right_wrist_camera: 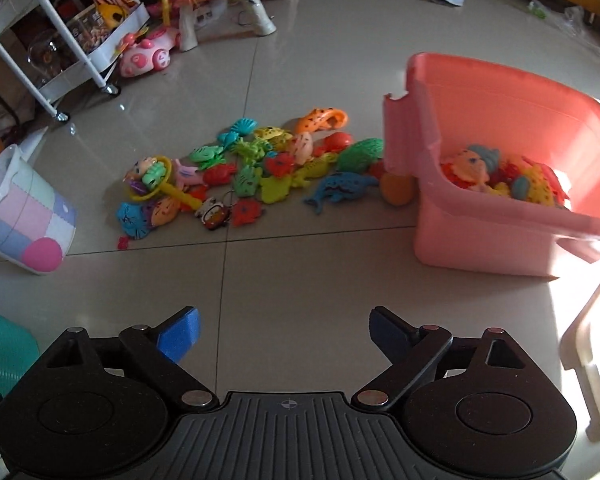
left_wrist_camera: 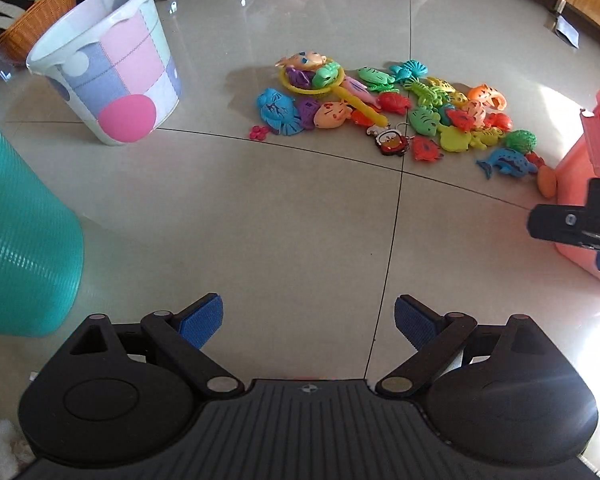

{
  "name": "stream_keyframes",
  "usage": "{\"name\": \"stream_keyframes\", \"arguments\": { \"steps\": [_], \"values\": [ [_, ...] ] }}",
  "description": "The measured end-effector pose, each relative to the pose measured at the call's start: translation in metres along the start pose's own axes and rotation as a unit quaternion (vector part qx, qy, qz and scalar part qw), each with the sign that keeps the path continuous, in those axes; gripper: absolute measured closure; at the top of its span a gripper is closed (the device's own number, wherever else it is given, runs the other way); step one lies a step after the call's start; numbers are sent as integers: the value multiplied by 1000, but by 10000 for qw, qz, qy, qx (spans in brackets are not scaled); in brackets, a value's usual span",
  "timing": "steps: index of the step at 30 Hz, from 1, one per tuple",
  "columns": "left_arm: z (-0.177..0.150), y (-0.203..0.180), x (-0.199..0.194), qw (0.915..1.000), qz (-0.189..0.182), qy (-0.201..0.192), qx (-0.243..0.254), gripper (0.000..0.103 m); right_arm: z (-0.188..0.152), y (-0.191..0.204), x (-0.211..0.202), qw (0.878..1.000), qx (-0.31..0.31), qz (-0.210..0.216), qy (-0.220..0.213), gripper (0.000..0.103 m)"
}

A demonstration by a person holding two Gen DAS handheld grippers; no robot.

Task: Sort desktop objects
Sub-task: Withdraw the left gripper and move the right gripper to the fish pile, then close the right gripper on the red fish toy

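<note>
I am hovering both sets of fingers, left and right, apart and empty over the floor. The toy pile lies at twelve o'clock, the pink bin at two. Next I judge I must reach forward and pick one toy.

you have bare floor tile clear ahead up to the toy pile. the pink bin walls off the right, the patterned bucket and teal roll crowd the left.
</note>
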State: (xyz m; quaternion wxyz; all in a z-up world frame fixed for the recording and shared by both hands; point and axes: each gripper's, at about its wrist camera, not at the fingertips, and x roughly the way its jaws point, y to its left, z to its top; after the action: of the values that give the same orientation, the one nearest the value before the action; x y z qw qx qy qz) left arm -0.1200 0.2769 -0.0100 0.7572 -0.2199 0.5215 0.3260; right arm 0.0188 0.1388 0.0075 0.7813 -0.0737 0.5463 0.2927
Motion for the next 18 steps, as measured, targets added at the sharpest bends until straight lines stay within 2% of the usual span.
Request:
{"name": "stream_keyframes", "arguments": {
  "steps": [3, 6, 18],
  "values": [
    [8, 0, 6, 10000, 30, -48, -65, 8, 19, 7, 31, 9998, -23, 107, 174, 25],
    [15, -2, 14, 9999, 28, -58, -102, 8, 34, 11, 57, 9995, -122, 134, 278, 25],
    [25, -13, 47, 9994, 29, 313, -130, 8, 73, 22, 149, 9969, -436, 173, 631, 35]
  ]
}}
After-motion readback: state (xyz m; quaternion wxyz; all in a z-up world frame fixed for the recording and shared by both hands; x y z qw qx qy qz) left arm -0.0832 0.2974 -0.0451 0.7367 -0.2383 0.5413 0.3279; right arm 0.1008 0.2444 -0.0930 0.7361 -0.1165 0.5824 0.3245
